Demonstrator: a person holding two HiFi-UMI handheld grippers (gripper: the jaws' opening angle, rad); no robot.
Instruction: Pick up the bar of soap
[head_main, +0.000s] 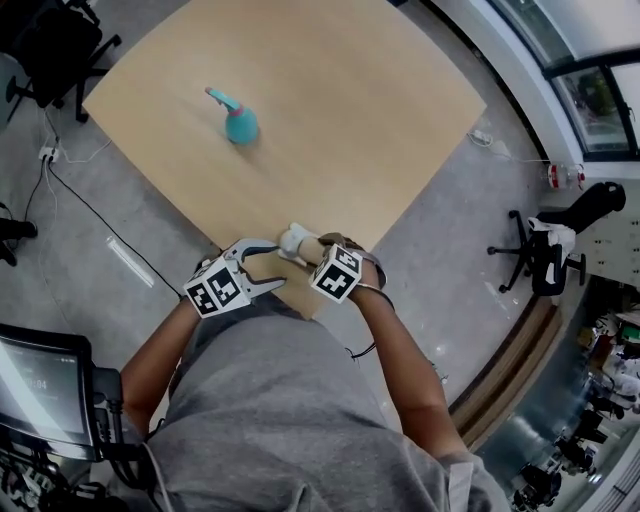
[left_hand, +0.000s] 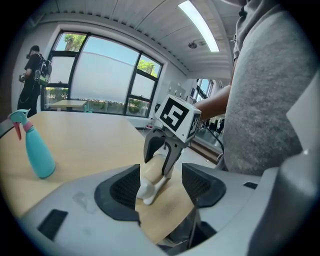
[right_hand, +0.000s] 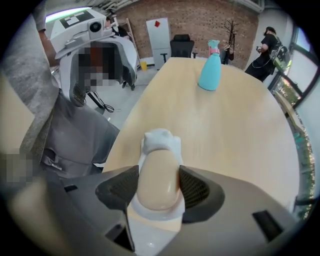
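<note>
A beige bar of soap (right_hand: 157, 182) lies in a white dish (right_hand: 160, 140) at the near corner of the wooden table (head_main: 330, 110). My right gripper (right_hand: 157, 189) stands open astride the bar, a dark pad close on either side, and the bar rests in the dish. In the head view the right gripper (head_main: 306, 250) covers most of the soap, leaving the dish's end (head_main: 291, 238) showing. My left gripper (head_main: 280, 266) is open just left of the dish and holds nothing. The left gripper view shows the right gripper's fingers (left_hand: 172, 155) straddling the soap (left_hand: 152, 169).
A teal spray bottle (head_main: 240, 122) with a pink trigger stands far back on the table. The table's edge runs right beside the dish, with grey floor below it. Office chairs (head_main: 545, 250) and cables lie around the table. A person stands by the window (left_hand: 32, 80).
</note>
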